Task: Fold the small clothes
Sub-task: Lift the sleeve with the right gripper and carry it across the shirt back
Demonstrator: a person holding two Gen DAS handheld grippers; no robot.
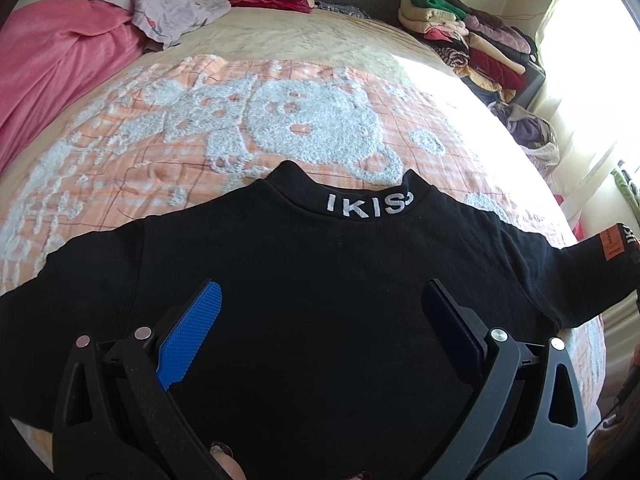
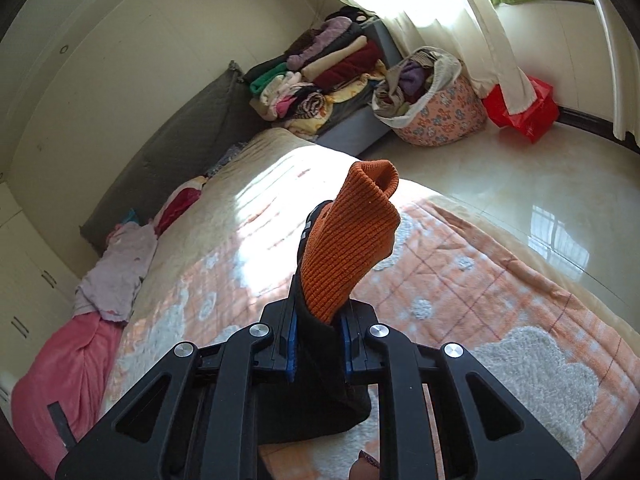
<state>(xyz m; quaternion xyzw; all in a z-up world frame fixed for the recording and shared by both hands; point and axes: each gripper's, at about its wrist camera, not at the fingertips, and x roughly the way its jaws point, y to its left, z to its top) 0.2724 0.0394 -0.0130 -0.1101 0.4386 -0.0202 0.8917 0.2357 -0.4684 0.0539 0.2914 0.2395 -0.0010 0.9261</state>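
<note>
A small black top (image 1: 312,280) with white lettering on its collar (image 1: 368,202) lies spread flat on the orange and white blanket (image 1: 160,128). My left gripper (image 1: 320,308) hovers over the top's middle, open, with nothing between its fingers. The top's right sleeve (image 1: 592,264) is lifted off the bed at the right edge of the left wrist view. In the right wrist view my right gripper (image 2: 319,344) is shut on that sleeve: the black cloth (image 2: 316,380) runs between the blue pads and the orange ribbed cuff (image 2: 348,248) sticks up above them.
A pink quilt (image 1: 60,60) and a pale crumpled garment (image 1: 172,4) lie at the bed's far left. Stacked folded clothes (image 2: 316,80) sit on a grey bench beside the bed. A floral basket (image 2: 436,100) full of clothes and a red bag (image 2: 524,112) stand on the glossy floor.
</note>
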